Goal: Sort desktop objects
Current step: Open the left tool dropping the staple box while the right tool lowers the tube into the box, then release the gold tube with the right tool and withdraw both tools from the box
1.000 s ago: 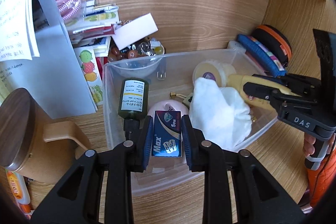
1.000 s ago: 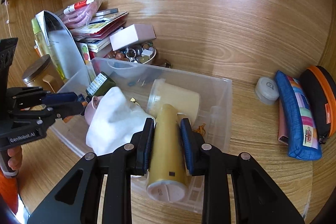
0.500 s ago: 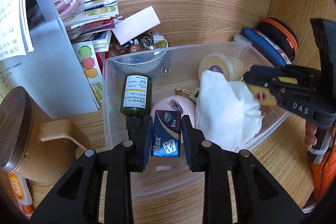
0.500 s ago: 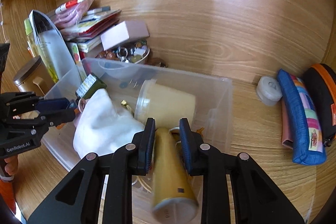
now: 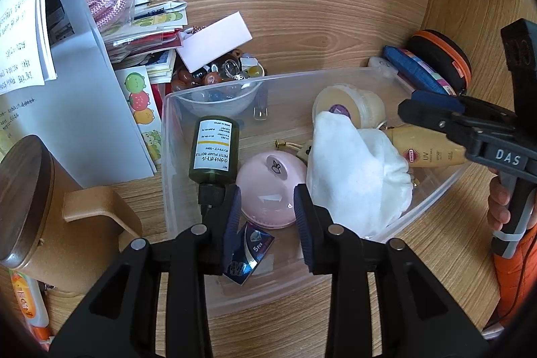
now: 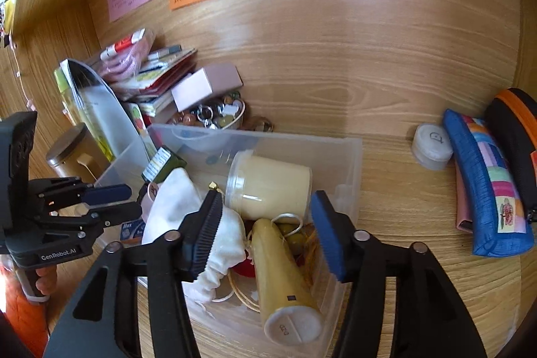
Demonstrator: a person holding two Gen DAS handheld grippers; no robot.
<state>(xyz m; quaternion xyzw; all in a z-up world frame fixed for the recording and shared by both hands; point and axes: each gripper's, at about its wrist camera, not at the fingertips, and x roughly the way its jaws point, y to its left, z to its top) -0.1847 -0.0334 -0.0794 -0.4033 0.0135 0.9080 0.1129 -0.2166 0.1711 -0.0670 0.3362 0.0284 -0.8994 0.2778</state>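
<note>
A clear plastic bin (image 5: pixel 214 287) sits on the wooden desk. My left gripper (image 5: pixel 266 207) is open above its near side; a small blue box (image 5: pixel 250 252) lies loose in the bin under it. My right gripper (image 6: pixel 265 225) is open above the bin (image 6: pixel 349 163); a yellow sunscreen tube (image 6: pixel 285 280) lies in the bin below it. The bin also holds a dark green pump bottle (image 5: pixel 214 153), a pink round case (image 5: pixel 272 190), a white cloth pouch (image 5: pixel 355 176) and a cream jar (image 6: pixel 272 187). The tube also shows in the left wrist view (image 5: pixel 429 151).
A stack of books and packets (image 5: pixel 141 29), a glass bowl of beads (image 5: pixel 218 79) and a wooden-lidded mug (image 5: pixel 37 207) stand left of the bin. A blue pencil case (image 6: pixel 486 187), an orange-trimmed case (image 6: pixel 517 136) and a small white jar (image 6: pixel 431 146) lie to its right.
Both grippers have opened. The blue box dropped from my left gripper into the bin, and the yellow tube dropped from my right gripper into the bin.
</note>
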